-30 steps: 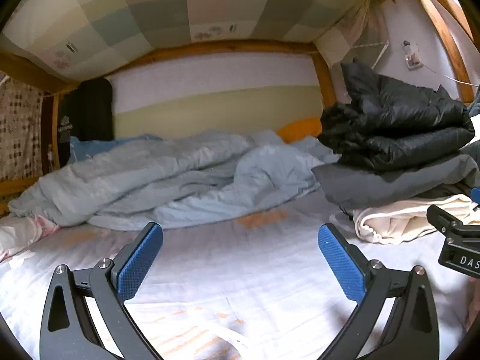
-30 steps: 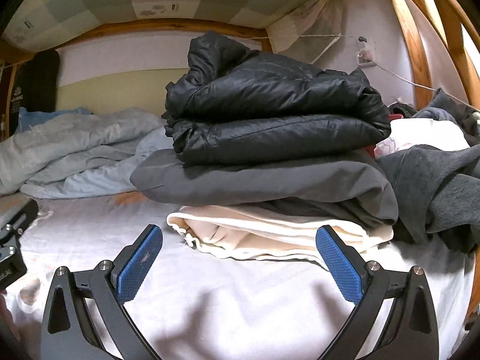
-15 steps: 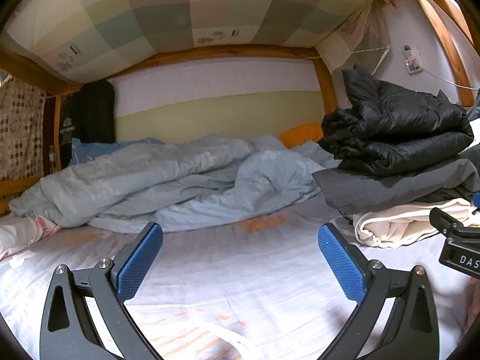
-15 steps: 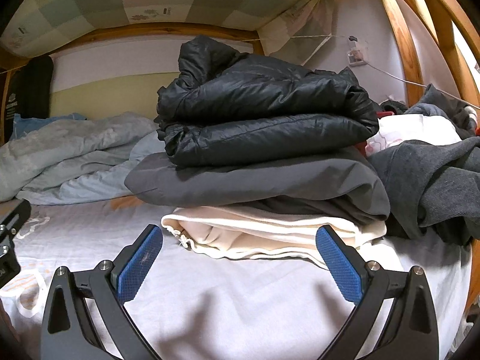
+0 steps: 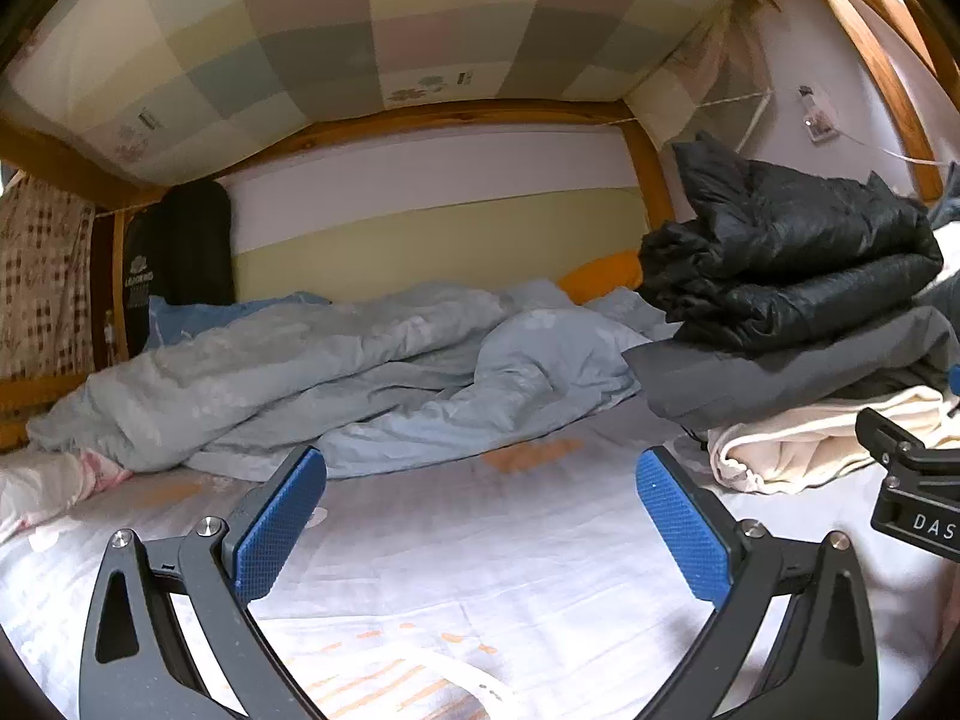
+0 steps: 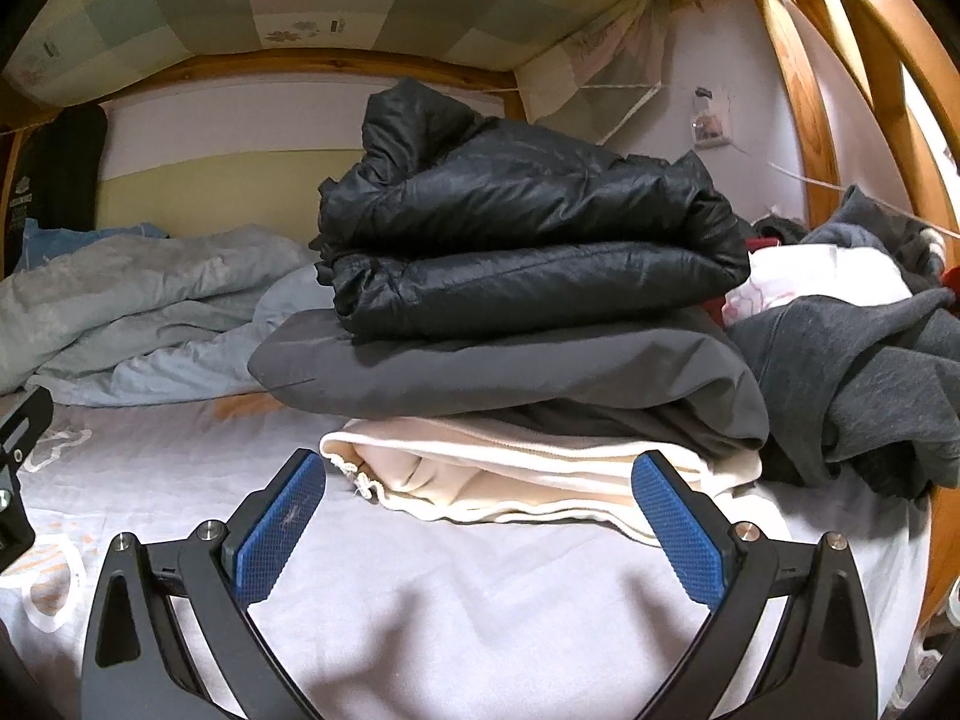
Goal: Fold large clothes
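Both tools empty. My left tool (image 5: pixel 480 516) is spread wide over bare sheet on the bed (image 5: pixel 510 552), nothing between its pads; my right tool (image 6: pixel 477 525) is likewise released, pointed at the stack of folded clothes (image 6: pixel 510 324) toward the right side of the bed. Stack order, top to bottom: black puffer jacket (image 6: pixel 528 240), grey garment (image 6: pixel 510 366), cream garment (image 6: pixel 510 468) lying on the sheet. To the right of the stack, touching it, sits a loose heap: a dark grey sweatshirt (image 6: pixel 864 384), unfolded, with something white behind it. Judgement: the sweatshirt is the next piece to fold. It looks thick, soft and limp, moderately heavy for cloth; it will sag and drag from a single grip, so take it at two points, shoulders or hem corners, one tool each. The puffer looks light, springy and slick, likely to slide if the stack is bumped. Rumpled pale blue duvet (image 5: pixel 336 372) lies along the far edge of the bed, clear of the work area.
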Demonstrator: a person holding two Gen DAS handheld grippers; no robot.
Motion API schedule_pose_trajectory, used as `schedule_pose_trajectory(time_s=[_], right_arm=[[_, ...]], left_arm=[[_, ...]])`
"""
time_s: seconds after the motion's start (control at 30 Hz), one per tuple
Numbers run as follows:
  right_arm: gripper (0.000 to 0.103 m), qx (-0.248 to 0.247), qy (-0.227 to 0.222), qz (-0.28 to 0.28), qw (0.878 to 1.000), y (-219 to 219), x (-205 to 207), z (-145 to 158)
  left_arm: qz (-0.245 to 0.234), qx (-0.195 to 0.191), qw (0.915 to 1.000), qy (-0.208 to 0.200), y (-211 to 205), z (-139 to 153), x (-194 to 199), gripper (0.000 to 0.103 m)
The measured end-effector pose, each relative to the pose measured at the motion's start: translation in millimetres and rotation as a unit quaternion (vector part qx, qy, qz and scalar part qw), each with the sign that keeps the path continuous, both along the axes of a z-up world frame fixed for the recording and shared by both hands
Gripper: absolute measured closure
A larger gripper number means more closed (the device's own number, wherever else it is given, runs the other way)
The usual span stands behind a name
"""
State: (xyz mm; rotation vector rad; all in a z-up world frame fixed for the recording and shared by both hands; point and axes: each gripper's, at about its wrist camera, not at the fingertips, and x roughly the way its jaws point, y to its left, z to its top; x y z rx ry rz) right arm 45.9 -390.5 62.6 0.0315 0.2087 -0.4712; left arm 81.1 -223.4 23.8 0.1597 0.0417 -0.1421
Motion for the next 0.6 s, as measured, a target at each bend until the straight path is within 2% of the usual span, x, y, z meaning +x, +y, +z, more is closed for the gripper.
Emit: schedule_pose_trajectory(time_s=[0.13,0.2,0.6], right_arm=[[0.000,0.002,-0.003,0.002,1.000,-0.5,-0.5,-0.2],[0.000,0.002,-0.006,0.001,1.000,-0.3,-2.0,-0.2],[0.000,0.005,-0.013,0.005,1.000,0.3,-7.5,-0.2]], left_arm=[[0.009,0.010,0.9998,-0.015,-4.2,0.2,-4.9,0.000],[-0.002,0.010,0.9997,-0.023,-4.9,0.4,-8.7,0.000],[-0.008,-0.011,0.9999,-0.005,4.8,1.3,-2.2,0.000]])
